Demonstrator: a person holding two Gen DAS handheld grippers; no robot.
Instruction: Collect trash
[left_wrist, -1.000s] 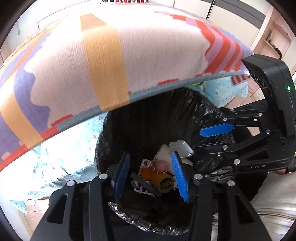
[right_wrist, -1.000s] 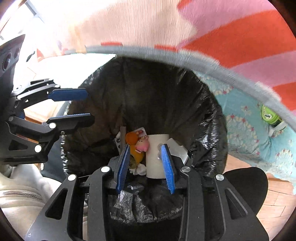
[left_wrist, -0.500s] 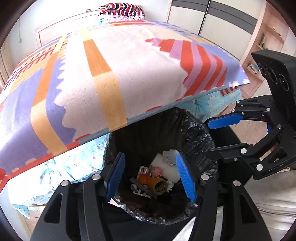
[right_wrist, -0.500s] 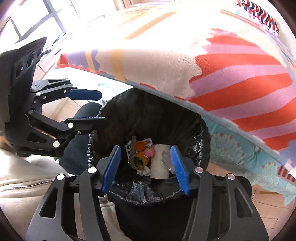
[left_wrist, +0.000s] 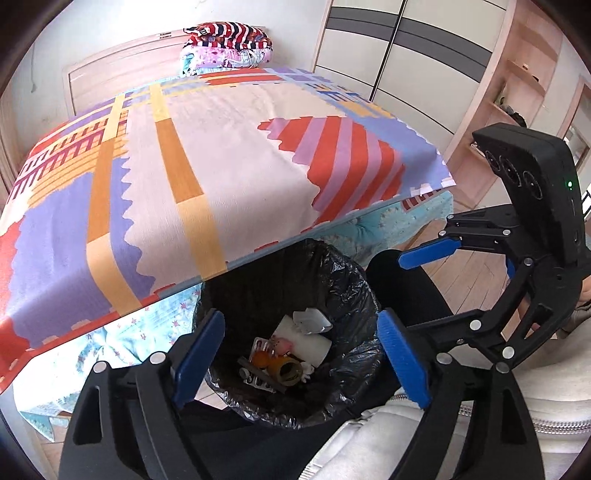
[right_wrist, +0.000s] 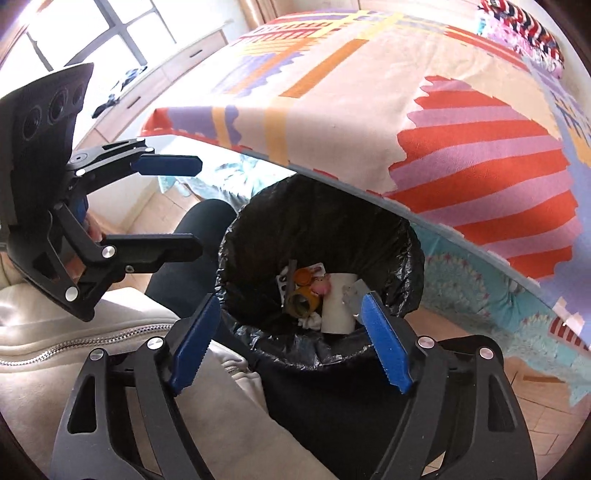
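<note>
Room: bedroom with wooden floor (left_wrist: 476, 266), sliding wardrobe (left_wrist: 399, 48), window (right_wrist: 74, 33).
Writing: none legible.
Bed (left_wrist: 229, 155): patterned cover in cream, orange, purple and red; folded bedding (left_wrist: 227, 44) at its far end.
Bin (right_wrist: 402, 236): black-lined, just beside the bed edge; holds a tape roll (left_wrist: 288, 371), pink toy (right_wrist: 320, 285), blister pack (left_wrist: 258, 382), white packaging (left_wrist: 312, 321).
Left gripper (left_wrist: 301, 356): jaws just opened wide, empty, above the bin.
Right gripper (right_wrist: 288, 347): likewise wide, empty.

Black-lined trash bin (left_wrist: 354, 280) stood upright beside the bed, holding a white paper roll (right_wrist: 338, 306), pink toy figure (right_wrist: 320, 285), tape ring (left_wrist: 290, 371).
</note>
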